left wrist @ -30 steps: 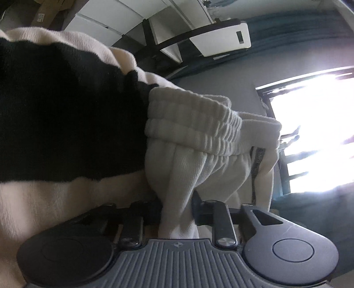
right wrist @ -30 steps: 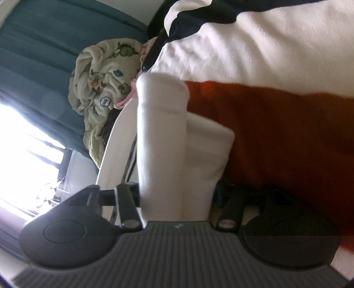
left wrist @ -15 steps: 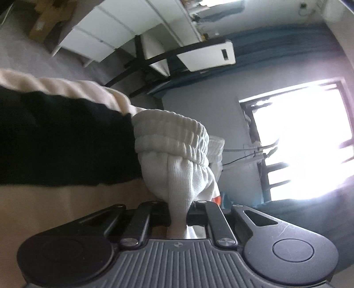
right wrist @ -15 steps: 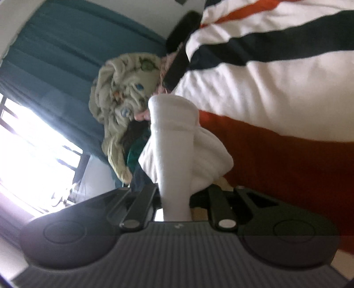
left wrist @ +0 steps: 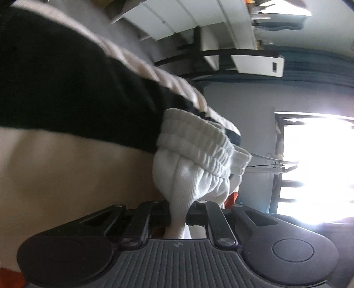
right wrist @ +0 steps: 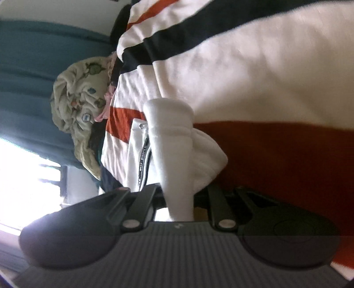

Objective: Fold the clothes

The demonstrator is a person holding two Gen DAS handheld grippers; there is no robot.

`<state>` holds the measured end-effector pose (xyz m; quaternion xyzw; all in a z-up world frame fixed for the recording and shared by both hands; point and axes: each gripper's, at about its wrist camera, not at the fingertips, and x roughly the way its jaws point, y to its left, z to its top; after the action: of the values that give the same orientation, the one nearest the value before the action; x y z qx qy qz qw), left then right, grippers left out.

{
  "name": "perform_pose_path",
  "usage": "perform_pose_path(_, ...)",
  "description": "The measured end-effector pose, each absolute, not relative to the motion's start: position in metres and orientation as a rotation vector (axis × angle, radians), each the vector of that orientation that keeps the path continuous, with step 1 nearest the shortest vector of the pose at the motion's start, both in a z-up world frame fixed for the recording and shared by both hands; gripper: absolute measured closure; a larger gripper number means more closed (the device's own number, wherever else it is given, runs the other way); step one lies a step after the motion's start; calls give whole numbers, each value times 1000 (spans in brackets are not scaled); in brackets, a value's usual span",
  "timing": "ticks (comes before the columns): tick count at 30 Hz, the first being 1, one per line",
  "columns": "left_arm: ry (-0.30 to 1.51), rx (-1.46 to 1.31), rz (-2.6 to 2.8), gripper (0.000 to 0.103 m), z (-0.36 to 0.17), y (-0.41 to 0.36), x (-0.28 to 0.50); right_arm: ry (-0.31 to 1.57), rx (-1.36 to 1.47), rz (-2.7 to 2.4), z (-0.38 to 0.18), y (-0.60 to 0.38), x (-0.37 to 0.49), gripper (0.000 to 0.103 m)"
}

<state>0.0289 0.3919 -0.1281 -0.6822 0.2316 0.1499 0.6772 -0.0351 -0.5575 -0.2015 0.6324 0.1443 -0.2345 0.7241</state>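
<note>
Left gripper (left wrist: 178,216) reads as clamped — I see its jaws pinched tight on a bunched fold of the white garment (left wrist: 194,164), ribbed knit with an elastic waistband gathered just above the pinch. Right gripper (right wrist: 180,205) is likewise closed on the same white garment (right wrist: 174,144), holding a smooth rolled edge that stands up between the fingers; a dark printed drawstring or tape (right wrist: 143,159) hangs on the fabric just left of that grip. The garment is lifted off and sits close against the striped blanket (right wrist: 254,77) — cream, black and orange-red bands — which fills most of both views behind it. No containers visible that I can make out. Further out on the right view: a crumpled patterned cloth (right wrist: 77,104) piled at the blanket's far edge, teal curtain (right wrist: 33,55) behind it. On the left view: white cabinet (left wrist: 188,20), dark-framed shelf or table (left wrist: 232,55), and a bright blown-out window (left wrist: 316,166).
</note>
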Motion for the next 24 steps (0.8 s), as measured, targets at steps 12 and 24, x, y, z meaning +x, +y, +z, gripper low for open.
perform_pose_path(12, 604, -1235, 470, 43, -93, 382, 4, 325, 1450, -453, -216, -558, -25, 58)
perform_pose_path(24, 447, -612, 452, 33, -5, 286, 28, 291, 1387, -452, -213, -560, 6, 27)
